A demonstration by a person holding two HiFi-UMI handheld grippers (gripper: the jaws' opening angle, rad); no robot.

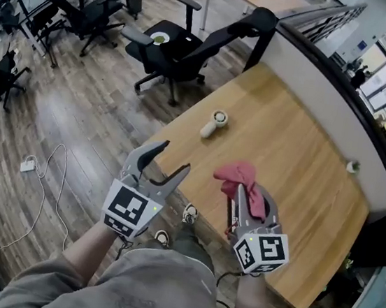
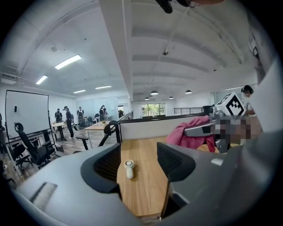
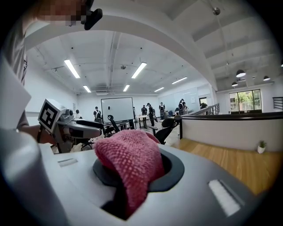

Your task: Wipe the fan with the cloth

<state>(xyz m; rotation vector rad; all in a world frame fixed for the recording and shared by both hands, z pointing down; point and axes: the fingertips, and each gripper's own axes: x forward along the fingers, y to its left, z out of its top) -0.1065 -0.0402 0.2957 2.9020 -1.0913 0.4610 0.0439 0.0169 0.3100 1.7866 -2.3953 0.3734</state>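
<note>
Your right gripper (image 1: 243, 191) is clamping the pink cloth (image 3: 132, 163), which is bulging up between its jaws and filling that gripper's view. Your left gripper (image 1: 174, 156) is holding its jaws spread and empty; its view is framing the small white fan (image 2: 128, 169), lying on the wooden table (image 2: 143, 190) beyond the gap. Only the head view is showing the white cable (image 1: 54, 167) on the floor.

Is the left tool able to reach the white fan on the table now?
Probably yes: the left tool is open and empty, and nothing stands between it and the fan on the table.
</note>
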